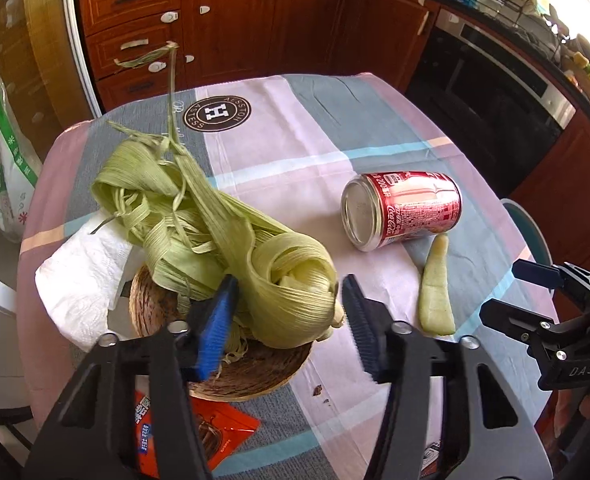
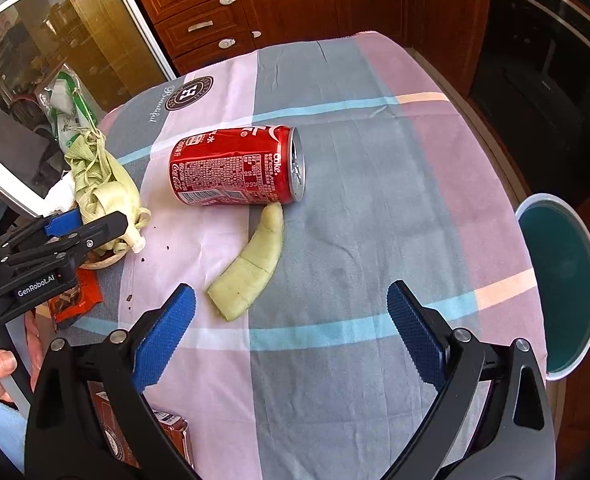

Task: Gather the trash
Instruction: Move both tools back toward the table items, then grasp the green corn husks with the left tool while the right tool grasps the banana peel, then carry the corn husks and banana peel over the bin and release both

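The corn husks (image 1: 215, 232) sit heaped in a small woven basket (image 1: 251, 372) at the near left of the table, one long strand sticking up from the pile, and my left gripper (image 1: 287, 320) has its jaws spread wide on either side of the near end of that bundle, the blue pads (image 1: 215, 328) close beside the husks but not pressed onto them as far as I can see. A white paper napkin (image 1: 83, 280) lies tucked under the basket on its left, and a red snack wrapper (image 1: 219, 432) pokes out from under its near edge. To the right, in the middle of the table, a red cola can (image 2: 239, 168) lies on its side, and a pale green peel (image 2: 251, 264) curves away from it toward me, its far tip touching the can. My right gripper (image 2: 291, 336) hovers above the cloth just near of the peel, jaws wide apart and holding nothing. A brown carton (image 2: 143, 436) sits at the near edge under my right gripper. The checked tablecloth (image 2: 375, 160) covers the whole table, and past its right edge stands a bin with a teal inside (image 2: 563, 280). Dark wooden cabinets (image 1: 255, 28) line the far wall
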Demonstrator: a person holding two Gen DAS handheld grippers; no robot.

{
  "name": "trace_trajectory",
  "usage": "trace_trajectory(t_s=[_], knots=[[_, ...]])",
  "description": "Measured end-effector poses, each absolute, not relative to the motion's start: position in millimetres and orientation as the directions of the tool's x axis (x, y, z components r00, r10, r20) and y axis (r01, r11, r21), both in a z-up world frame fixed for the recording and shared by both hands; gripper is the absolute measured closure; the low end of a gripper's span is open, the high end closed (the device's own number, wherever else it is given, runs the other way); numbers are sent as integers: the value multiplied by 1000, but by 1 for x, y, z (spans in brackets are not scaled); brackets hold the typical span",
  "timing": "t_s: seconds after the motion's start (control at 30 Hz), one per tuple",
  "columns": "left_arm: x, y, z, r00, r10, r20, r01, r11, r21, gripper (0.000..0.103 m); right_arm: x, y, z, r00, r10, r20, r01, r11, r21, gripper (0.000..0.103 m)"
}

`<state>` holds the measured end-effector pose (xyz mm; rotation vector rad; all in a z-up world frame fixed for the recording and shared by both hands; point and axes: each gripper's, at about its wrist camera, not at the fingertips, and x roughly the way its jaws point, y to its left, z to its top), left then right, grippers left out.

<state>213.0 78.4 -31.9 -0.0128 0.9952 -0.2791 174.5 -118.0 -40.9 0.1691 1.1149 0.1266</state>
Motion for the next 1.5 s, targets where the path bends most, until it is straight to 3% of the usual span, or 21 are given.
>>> trace_trajectory(t_s=[0.03,0.2,0.37,0.63,0.67,0.73,0.87,1.5], knots=[[211,79,-31,517,-252,-818,228,962,-152,67,176,-117,-42,438,197,-877,-27,978,206,10],[201,74,-21,545,-274,-793,264,953,-148,74,189,-111,-49,469,215,-856,-60,975,212,11],[194,70,-16,535,-308,-787,292,941,-170,75,203,-106,-60,470,223,-854,-87,975,206,36],[190,65,-14,521,-345,-780,308,929,-205,75,212,-97,-72,488,215,-846,-130,976,173,52],[189,65,-14,520,-346,-781,307,929,-207,75,211,-95,-72,495,208,-844,-136,978,161,66],[189,63,-15,519,-349,-780,306,928,-211,75,209,-91,-72,493,202,-846,-149,978,146,81],[183,57,-11,522,-355,-775,314,925,-213,75,202,-90,-67,495,214,-842,-163,975,152,93],[118,-21,16,511,-441,-738,434,873,-221,75,123,-151,-13,560,175,-810,-77,984,159,96]])
